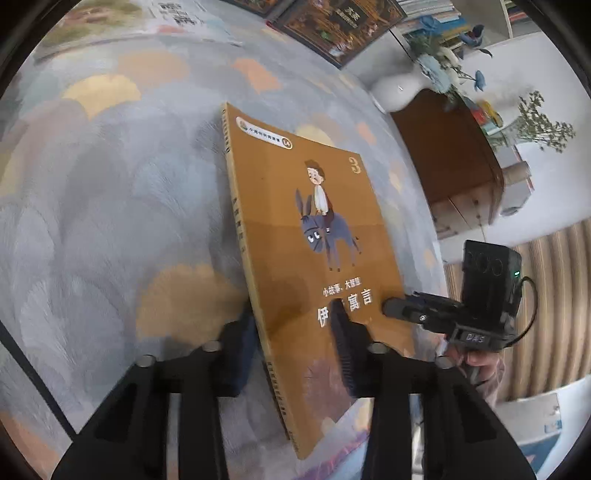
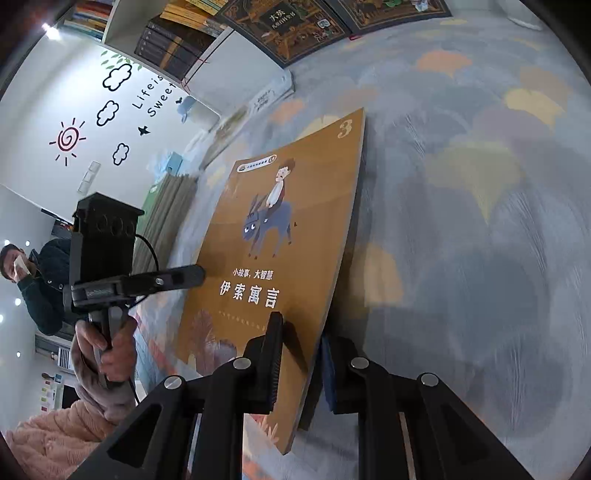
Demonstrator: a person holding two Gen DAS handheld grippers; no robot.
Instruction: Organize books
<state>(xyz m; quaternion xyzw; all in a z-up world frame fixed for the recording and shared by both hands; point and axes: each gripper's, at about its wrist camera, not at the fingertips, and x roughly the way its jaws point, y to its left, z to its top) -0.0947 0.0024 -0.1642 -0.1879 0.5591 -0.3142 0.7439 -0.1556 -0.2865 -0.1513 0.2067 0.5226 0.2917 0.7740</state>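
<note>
Across the middle of both frames, the orange picture book (image 1: 317, 236) is standing tilted up off the patterned carpet (image 1: 110, 206), its donkey-and-rider cover facing the cameras. The left tongs (image 1: 291, 354) are pinching its lower edge, one finger behind the spine side and one lying on the cover over the title, and the right tongs (image 2: 301, 363) are clamping the same lower edge from the other side, one finger on the cover, the other behind. At the centre right of the left frame the right tool is reaching in toward the cover, and its mirror image is showing at the centre left of the right frame. The book is looking thin, light and soft-covered: the cover is bowing slightly in the right view, so it will probably flex and sag if held by one corner. Gripping near the stiffer spine, as the left tongs are doing, seems the safer hold. Its glossy card may be slippery, though the blur is making that hard to judge. Dark hardback books (image 2: 295, 29) are lying flat at the top of the frame, beside a white shelf (image 2: 122, 22) holding more volumes.
</note>
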